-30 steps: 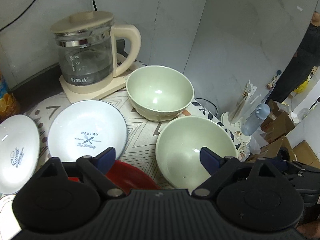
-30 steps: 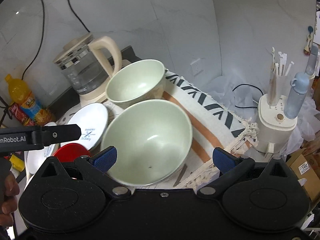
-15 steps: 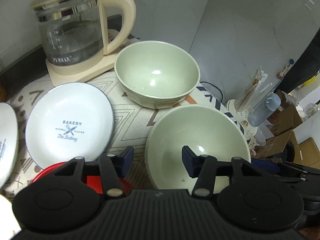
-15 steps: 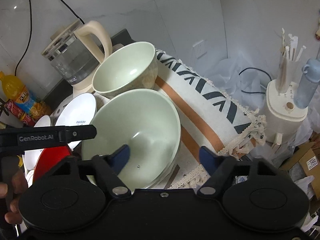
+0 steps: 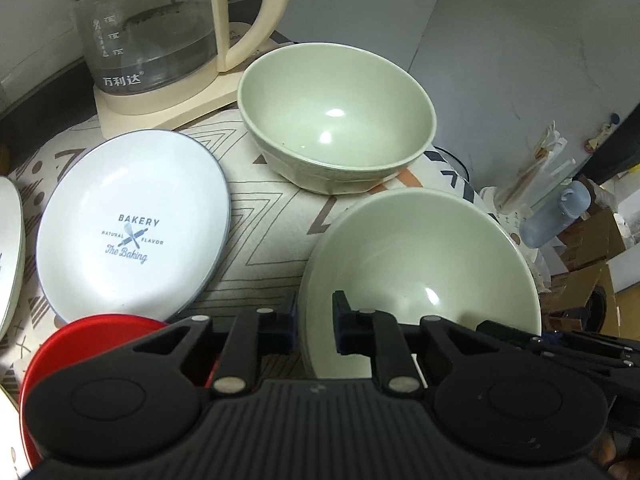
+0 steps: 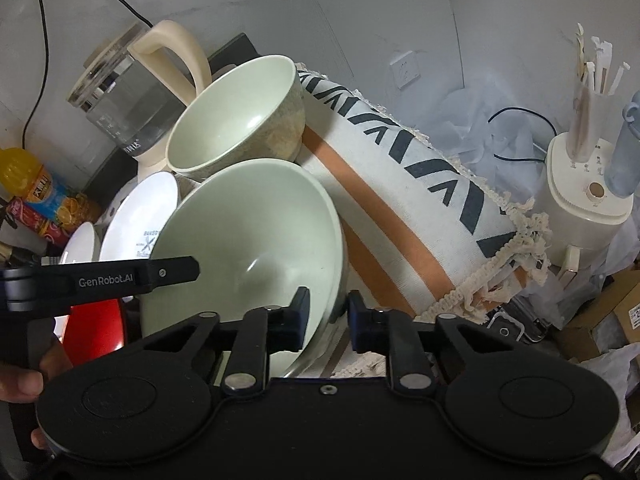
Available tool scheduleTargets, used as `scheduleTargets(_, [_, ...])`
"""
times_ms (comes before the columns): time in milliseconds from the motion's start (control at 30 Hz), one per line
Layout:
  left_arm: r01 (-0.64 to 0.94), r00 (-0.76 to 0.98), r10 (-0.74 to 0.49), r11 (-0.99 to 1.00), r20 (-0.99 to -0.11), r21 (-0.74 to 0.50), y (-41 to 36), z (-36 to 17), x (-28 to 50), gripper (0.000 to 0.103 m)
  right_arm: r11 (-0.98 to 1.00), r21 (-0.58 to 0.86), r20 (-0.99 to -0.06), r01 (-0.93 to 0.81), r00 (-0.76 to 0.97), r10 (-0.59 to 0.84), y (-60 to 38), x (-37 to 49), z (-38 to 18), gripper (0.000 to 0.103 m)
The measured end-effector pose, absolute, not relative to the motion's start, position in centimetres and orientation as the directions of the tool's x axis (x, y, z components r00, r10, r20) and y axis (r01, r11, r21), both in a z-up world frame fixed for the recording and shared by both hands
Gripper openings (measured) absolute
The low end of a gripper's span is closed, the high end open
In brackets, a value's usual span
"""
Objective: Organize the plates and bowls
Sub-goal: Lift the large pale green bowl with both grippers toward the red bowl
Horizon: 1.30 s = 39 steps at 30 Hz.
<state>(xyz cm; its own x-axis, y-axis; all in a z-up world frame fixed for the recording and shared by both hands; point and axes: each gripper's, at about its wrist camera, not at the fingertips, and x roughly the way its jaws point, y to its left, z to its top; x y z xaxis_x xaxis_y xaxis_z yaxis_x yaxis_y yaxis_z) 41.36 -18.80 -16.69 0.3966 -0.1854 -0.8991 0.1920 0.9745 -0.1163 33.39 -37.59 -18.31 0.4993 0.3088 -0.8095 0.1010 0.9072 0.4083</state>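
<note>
Two pale green bowls are seen on a patterned cloth (image 5: pixel 260 232) that is spread over the desk. The near bowl (image 5: pixel 420 264) is tipped a little and is held from both sides. Its left rim is pinched by the left gripper (image 5: pixel 314 326), with one dark blue pad outside the wall and one inside. The jaws of this gripper have just been closing, and now they are clamped on the rim. The right rim of the same bowl (image 6: pixel 248 248) is pinched by the right gripper (image 6: pixel 326 320), one pad inside and one outside. Its jaws have also just been closing, and the bowl's edge is squeezed between them.

The far bowl (image 5: pixel 336 116) is set upright behind the near one, close to it but not touching in the left wrist view. A glass kettle (image 5: pixel 156 28) with a cream handle is placed just behind the far bowl, on its cream base. A white plate (image 5: pixel 132 224) with the word BAKERY printed on it is laid to the left of the bowls. Part of a second white plate (image 5: pixel 8 256) is seen at the left edge. A red plate (image 5: pixel 92 340) is found near the bottom, partly hidden by the left gripper, with the printed plate's edge resting over it.

In the right wrist view, a hand (image 6: pixel 24 380) is seen low on the left.
</note>
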Motion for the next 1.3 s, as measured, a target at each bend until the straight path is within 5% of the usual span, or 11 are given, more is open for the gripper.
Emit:
scheduleTargets(633, [0.133, 0.445, -0.181, 0.982, -0.877, -0.136, -17.6, -13.6, 41.6, 0.013, 0.908, 0.415, -0.778, 0.050, 0.537, 0.326, -37.8, 34.7, -15.6, 0.018])
scheduleTargets(1300, [-0.066, 0.547, -0.096, 0.985, -0.832, -0.156, -11.3, -8.3, 39.2, 0.013, 0.892, 0.408, -0.680, -0.196, 0.587, 0.440, -33.5, 36.5, -10.5, 0.018])
